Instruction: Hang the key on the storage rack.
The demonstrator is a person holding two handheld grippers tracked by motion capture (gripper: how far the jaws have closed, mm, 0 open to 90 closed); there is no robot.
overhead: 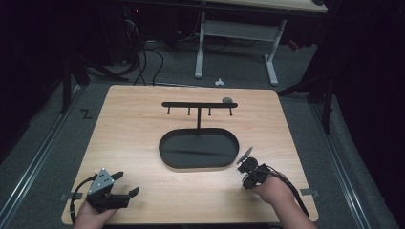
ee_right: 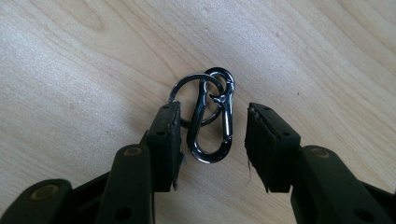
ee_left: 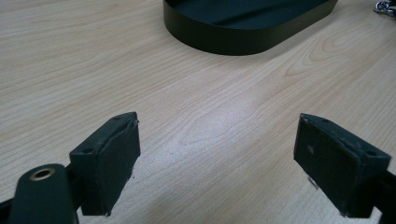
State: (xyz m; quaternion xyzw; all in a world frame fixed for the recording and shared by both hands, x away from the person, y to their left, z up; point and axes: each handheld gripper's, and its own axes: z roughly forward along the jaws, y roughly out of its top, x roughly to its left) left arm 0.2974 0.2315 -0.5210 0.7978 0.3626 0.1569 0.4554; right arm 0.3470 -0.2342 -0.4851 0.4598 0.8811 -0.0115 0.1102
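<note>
While the left gripper [overhead: 125, 185] rests idle near the table's [overhead: 133, 114] front-left corner, jaws spread wide over bare wood, the right gripper [ee_right: 212, 140] straddles a small metal clip [ee_right: 212, 126] with its key ring [ee_right: 192, 86], lying flat toward the front-right edge. Its jaws stand open either side of the clip, pads not yet pressing, so nothing is held. That placement looks like a lineup for a pinch. Beyond stands a black hook rack [overhead: 198, 106] on an oval base [overhead: 198, 164], a likely place to hang it.
</note>
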